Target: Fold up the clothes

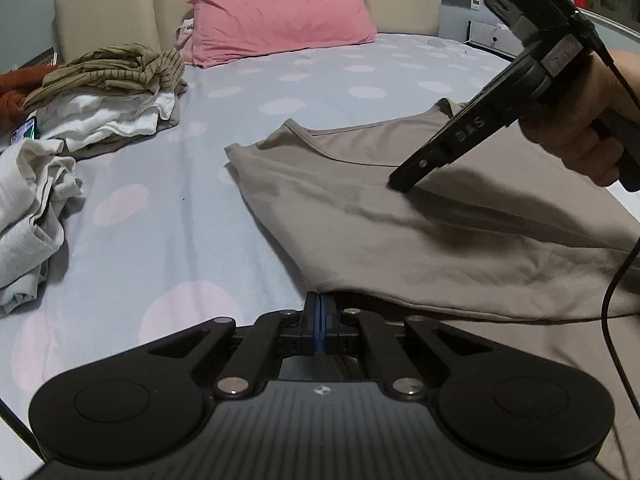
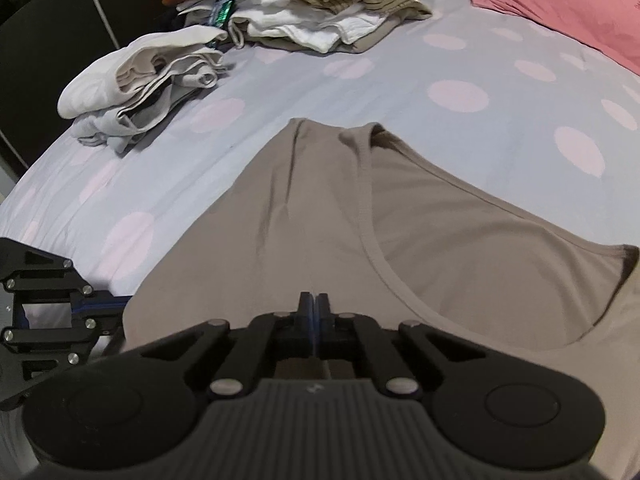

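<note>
A taupe sleeveless top (image 1: pixel 440 232) lies spread on the spotted bed sheet (image 1: pixel 168 200), its neckline toward the headboard. My left gripper (image 1: pixel 320 303) is shut, its tips pinching the top's near left edge; in the right wrist view the left gripper (image 2: pixel 126 300) reaches that same edge from the left. A hand holds my right gripper (image 1: pixel 398 186), which slants down onto the middle of the top. In its own view the right gripper (image 2: pixel 314 302) is shut, its tips pressed into the top (image 2: pixel 320 220) just below the neckline.
A pink pillow (image 1: pixel 280 24) leans on the cream headboard. A pile of olive striped and white clothes (image 1: pixel 116 92) sits at the far left, with a phone (image 1: pixel 24 130) beside it. A crumpled white garment (image 1: pixel 28 216) lies nearer. A black cable (image 1: pixel 612 300) hangs at right.
</note>
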`<action>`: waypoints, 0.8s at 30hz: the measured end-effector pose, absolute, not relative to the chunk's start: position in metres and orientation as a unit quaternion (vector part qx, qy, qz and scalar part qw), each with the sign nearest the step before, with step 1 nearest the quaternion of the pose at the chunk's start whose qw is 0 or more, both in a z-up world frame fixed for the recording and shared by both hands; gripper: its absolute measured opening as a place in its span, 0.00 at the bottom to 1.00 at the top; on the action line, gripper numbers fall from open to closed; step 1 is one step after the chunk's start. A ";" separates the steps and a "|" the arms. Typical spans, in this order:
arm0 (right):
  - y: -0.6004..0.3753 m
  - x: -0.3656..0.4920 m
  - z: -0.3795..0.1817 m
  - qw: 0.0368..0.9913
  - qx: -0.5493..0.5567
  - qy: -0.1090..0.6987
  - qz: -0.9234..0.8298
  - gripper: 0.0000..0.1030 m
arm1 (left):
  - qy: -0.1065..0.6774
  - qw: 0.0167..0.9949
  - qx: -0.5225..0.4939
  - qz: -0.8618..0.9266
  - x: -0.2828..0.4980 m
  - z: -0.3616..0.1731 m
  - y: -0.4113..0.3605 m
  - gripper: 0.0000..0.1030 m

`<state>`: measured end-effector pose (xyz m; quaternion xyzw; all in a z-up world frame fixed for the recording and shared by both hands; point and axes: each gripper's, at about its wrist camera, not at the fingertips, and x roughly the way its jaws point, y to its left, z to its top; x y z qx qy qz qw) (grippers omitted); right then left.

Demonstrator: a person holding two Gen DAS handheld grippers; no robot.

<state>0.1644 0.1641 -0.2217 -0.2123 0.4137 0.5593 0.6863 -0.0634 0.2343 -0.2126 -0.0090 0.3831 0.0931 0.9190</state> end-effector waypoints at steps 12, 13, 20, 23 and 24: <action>0.146 0.185 -0.223 0.720 -0.202 0.418 0.516 0.00 | 0.390 0.914 -0.040 0.099 -0.066 -0.211 0.243 0.00; 0.145 0.184 -0.223 0.721 -0.202 0.416 0.515 0.00 | 0.391 0.914 -0.040 0.100 -0.066 -0.211 0.243 0.00; 0.139 0.188 -0.220 0.734 -0.175 0.413 0.510 0.01 | 0.375 0.921 -0.030 0.100 -0.072 -0.201 0.239 0.00; 0.136 0.187 -0.219 0.730 -0.166 0.414 0.518 0.01 | 0.366 0.925 -0.001 0.104 -0.069 -0.196 0.233 0.00; 0.135 0.186 -0.219 0.728 -0.165 0.413 0.522 0.01 | 0.367 0.925 0.011 0.100 -0.066 -0.196 0.231 0.01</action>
